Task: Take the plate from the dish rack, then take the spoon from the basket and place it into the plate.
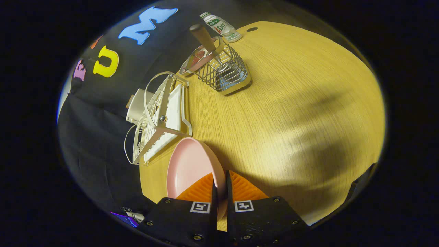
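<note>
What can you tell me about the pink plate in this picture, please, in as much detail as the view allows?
The pink plate is round and shallow with a raised rim, matte and plastic-looking, and nothing lies in it. It is out of the white dish rack, just in front of it, tilted on edge above the wooden table. The gripper is shut on its near rim: one orange finger lies against the inner face, the other on the outside.

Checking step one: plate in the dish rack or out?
Out. The pink plate sits pinched by its rim in the gripper, jaws closed on it, above the wooden table, clear of the white dish rack.
</note>
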